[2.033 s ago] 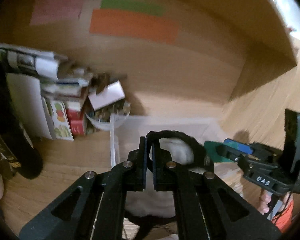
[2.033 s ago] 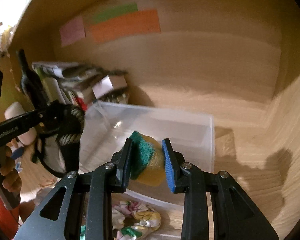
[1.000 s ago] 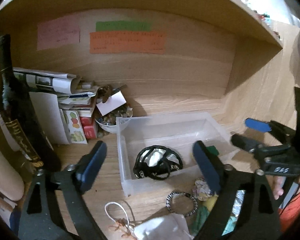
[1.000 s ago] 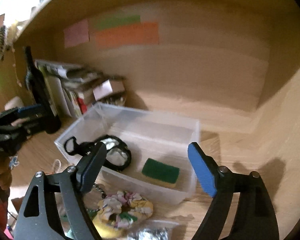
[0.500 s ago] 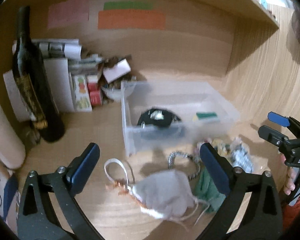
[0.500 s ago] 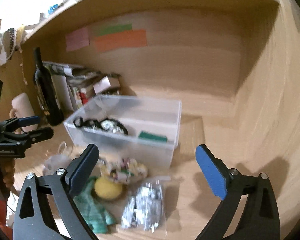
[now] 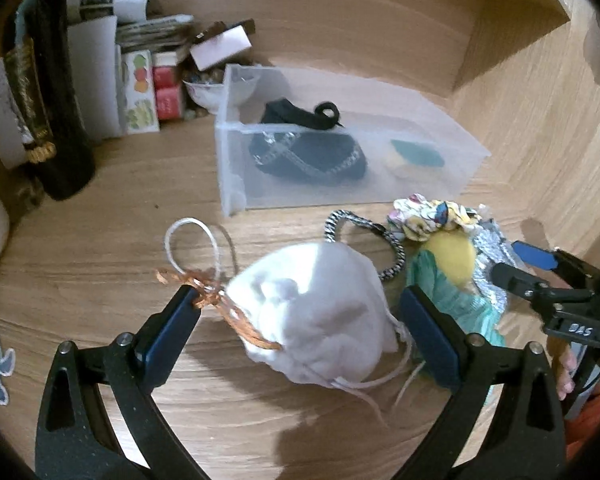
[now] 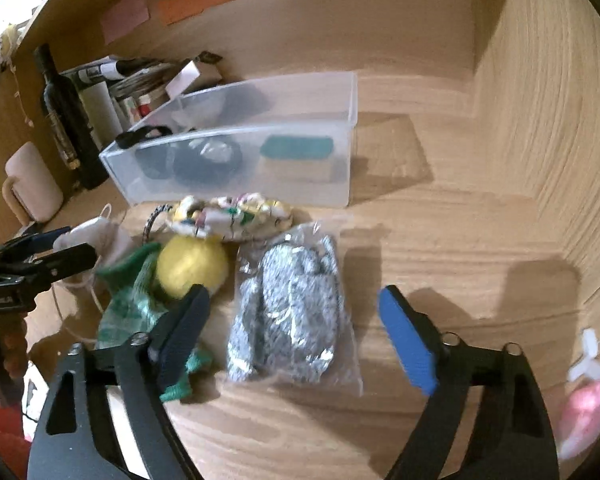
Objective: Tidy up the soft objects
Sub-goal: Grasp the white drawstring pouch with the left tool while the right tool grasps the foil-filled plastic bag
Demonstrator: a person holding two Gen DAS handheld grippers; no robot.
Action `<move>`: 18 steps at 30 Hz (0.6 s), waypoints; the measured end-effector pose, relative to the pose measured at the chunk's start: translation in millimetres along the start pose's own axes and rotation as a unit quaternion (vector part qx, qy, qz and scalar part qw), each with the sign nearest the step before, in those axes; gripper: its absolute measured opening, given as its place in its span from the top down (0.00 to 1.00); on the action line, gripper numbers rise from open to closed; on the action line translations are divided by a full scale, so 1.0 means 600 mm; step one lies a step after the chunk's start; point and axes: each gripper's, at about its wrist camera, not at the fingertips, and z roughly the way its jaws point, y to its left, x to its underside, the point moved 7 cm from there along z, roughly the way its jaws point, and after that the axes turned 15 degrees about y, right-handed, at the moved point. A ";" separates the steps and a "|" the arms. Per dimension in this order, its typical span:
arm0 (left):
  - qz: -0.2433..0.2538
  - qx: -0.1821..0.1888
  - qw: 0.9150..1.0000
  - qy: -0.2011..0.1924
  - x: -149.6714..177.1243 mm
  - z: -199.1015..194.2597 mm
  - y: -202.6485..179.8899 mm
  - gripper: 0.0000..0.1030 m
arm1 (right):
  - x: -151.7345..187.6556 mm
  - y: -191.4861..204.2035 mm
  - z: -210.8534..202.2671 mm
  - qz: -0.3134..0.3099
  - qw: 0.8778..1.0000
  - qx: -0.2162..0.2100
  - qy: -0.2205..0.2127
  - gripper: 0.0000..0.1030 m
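Note:
A clear plastic bin (image 7: 236, 196) (image 8: 350, 92) holds a black strap item (image 7: 312, 152) and a green-and-yellow sponge (image 7: 414, 156) (image 8: 296, 148). My left gripper (image 7: 300, 330) is open around a white drawstring pouch (image 7: 320, 312) on the desk, jaws on either side, not touching. My right gripper (image 8: 296, 330) is open above a clear bag of silvery scrubbers (image 8: 292, 312). A yellow ball (image 8: 192, 266), a green cloth (image 8: 128, 308), a floral scrunchie (image 8: 232, 218) and a black-and-white hair tie (image 7: 364, 236) lie between bin and grippers.
A dark wine bottle (image 7: 48, 92), stacked books and boxes (image 7: 140, 84) and a small bowl (image 7: 204, 88) stand at the back left. A cream mug (image 8: 32, 184) sits left. A pink item (image 8: 584, 416) lies at the right. Wooden walls close the back and right.
Both grippers let go of the black strap item and the sponge into the bin, opened, pulled back and lowered over the desk items. The left now straddles the white pouch, the right the scrubber bag.

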 end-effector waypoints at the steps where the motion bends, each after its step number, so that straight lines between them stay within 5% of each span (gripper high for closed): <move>1: 0.001 0.002 1.000 0.002 0.000 0.003 -0.003 0.04 | 0.002 0.001 0.004 -0.002 1.000 0.001 0.005 0.33; 10: 0.001 0.026 0.999 0.030 0.011 0.021 -0.006 0.51 | 0.007 0.005 0.007 -0.011 1.000 0.007 0.002 0.67; 18: -0.010 0.025 1.000 0.006 0.011 -0.004 0.000 0.64 | 0.000 -0.003 -0.012 -0.005 0.999 0.023 -0.024 0.71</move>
